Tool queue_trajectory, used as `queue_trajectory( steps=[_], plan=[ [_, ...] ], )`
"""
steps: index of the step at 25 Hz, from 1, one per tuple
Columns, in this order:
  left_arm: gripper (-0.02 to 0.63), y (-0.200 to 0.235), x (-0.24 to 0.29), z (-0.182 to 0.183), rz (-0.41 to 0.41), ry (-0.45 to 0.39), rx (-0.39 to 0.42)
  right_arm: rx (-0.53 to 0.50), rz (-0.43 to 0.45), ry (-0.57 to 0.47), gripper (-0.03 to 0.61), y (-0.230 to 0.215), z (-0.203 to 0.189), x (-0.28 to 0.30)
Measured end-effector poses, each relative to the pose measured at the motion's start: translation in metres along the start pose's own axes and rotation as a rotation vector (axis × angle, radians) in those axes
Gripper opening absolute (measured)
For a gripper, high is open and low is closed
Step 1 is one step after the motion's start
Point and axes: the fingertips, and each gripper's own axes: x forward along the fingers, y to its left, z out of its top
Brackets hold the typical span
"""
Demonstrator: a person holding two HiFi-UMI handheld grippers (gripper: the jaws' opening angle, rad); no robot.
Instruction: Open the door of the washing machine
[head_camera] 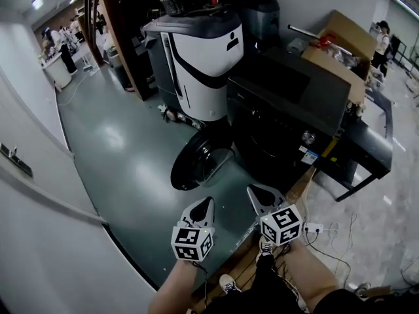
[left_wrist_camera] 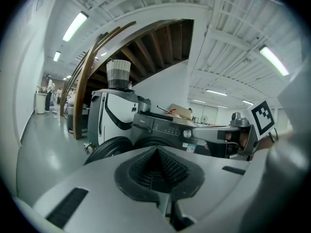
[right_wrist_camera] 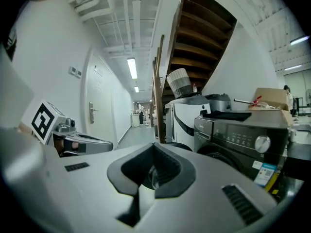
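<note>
The dark front-loading washing machine (head_camera: pixel 288 110) stands ahead of me. Its round glass door (head_camera: pixel 200 162) hangs swung open to the left, over the green floor. My left gripper (head_camera: pixel 207 202) is held in the air short of the door, jaws shut and empty. My right gripper (head_camera: pixel 253 190) hovers beside it, nearer the machine's front, also shut on nothing. In the left gripper view the closed jaws (left_wrist_camera: pixel 156 149) point at the washing machine (left_wrist_camera: pixel 165 127) and its door (left_wrist_camera: pixel 109 149). The right gripper view shows its closed jaws (right_wrist_camera: pixel 154 147) and the control panel (right_wrist_camera: pixel 243 132).
A white and black machine (head_camera: pixel 203 64) stands left of the washer. A cardboard box (head_camera: pixel 340 44) sits on top behind, and a black bench (head_camera: pixel 370 149) is to the right. Cables and a power strip (head_camera: pixel 314 227) lie near my shoes (head_camera: pixel 229 283). A white wall (head_camera: pixel 39 208) runs along the left.
</note>
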Motion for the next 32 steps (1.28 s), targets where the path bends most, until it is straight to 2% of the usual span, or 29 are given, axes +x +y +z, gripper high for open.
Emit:
queue_trajectory(
  steps=[9,16,23,32],
  plan=[
    [0.018,-0.064,-0.012,-0.013,-0.184,0.032,0.034,0.056,-0.203,0.009,0.017,-0.017,-0.022,-0.090],
    [0.018,-0.118,-0.009,-0.015,-0.286,0.050,0.038,0.079,-0.290,0.004,0.017,-0.045,-0.024,-0.140],
    [0.017,-0.151,0.000,-0.015,-0.332,0.057,0.064,0.087,-0.341,-0.007,0.017,-0.061,-0.026,-0.168],
    [0.018,-0.165,-0.004,-0.015,-0.340,0.057,0.062,0.095,-0.364,-0.020,0.017,-0.060,-0.024,-0.184]
  ],
)
